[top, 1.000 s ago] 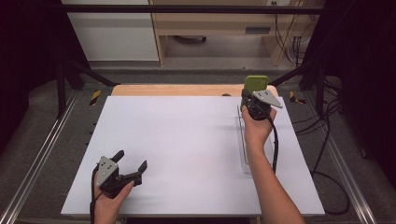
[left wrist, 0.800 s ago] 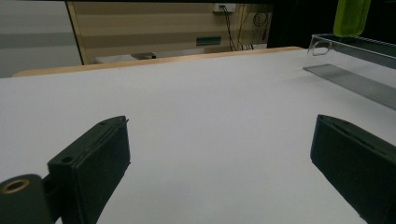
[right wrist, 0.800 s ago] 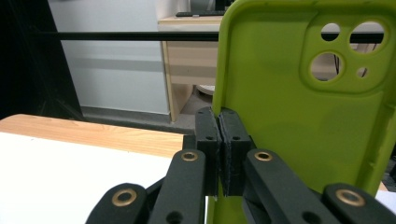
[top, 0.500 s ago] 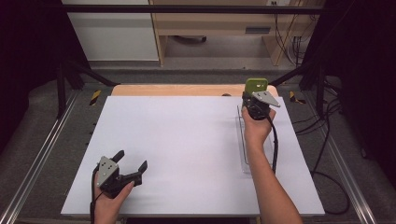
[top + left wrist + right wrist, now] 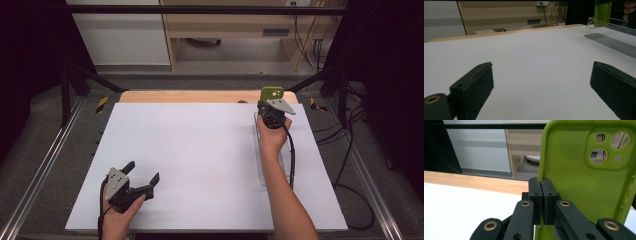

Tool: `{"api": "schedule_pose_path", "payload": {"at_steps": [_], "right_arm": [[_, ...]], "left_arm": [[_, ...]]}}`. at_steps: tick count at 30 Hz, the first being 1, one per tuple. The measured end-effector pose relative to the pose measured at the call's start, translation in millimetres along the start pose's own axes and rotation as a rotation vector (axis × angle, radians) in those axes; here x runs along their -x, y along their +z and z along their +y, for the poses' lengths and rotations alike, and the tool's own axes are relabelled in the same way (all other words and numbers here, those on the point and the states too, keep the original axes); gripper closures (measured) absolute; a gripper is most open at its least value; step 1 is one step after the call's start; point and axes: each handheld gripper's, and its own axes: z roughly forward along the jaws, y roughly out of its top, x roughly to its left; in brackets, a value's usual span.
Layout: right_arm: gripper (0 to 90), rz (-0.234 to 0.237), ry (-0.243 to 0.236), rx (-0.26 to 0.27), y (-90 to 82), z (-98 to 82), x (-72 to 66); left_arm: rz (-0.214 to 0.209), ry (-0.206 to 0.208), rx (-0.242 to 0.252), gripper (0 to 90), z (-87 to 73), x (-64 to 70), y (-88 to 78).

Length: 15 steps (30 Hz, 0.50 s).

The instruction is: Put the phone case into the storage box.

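High view: my right claw (image 5: 270,102) sits in the upper right of the frame, above the far end of a clear acrylic rack (image 5: 262,165) that runs down the right side of the white counter (image 5: 200,160). Its jaws are clamped on a lime-green phone case (image 5: 272,92), which stands upright at the top of the claw, just in front of the wooden strip (image 5: 190,96) along the counter's far edge. My right hand (image 5: 272,137) grips the tool from below, its cable trailing down along the forearm.

Right gripper view: I see the right claw (image 5: 541,202) with both black pads pressed together on the left edge of the phone case (image 5: 586,190); the case fills the right half of the frame, inner face toward the camera, camera cut-outs at upper right.

High view, lower left: my left claw (image 5: 142,172) rests low over the counter with jaws apart and nothing between them.

Left gripper view: I see the left claw (image 5: 541,85) spread wide over bare counter; the rack (image 5: 614,35) and the lower end of the green case (image 5: 602,15) appear at upper right, the case just above the rack's near wall.
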Motion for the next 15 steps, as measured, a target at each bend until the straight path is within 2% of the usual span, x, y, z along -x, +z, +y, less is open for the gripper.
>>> {"api": "schedule_pose_path", "payload": {"at_steps": [9, 11, 15], "right_arm": [[88.3, 0.0, -0.013, -0.023, 2.5, -5.0, 0.2], [88.3, -0.001, 0.007, -0.023, 3.0, -5.8, 1.2], [88.3, 0.0, 0.003, -0.028, 3.7, -6.4, 1.3]], "left_arm": [[-0.004, -0.012, 0.001, 4.5, -0.4, -1.7, -0.1], [-0.005, -0.011, 0.001, 4.5, -0.3, -1.2, 0.1], [-0.006, -0.008, -0.001, 4.5, -0.3, -1.0, -0.1]]}}
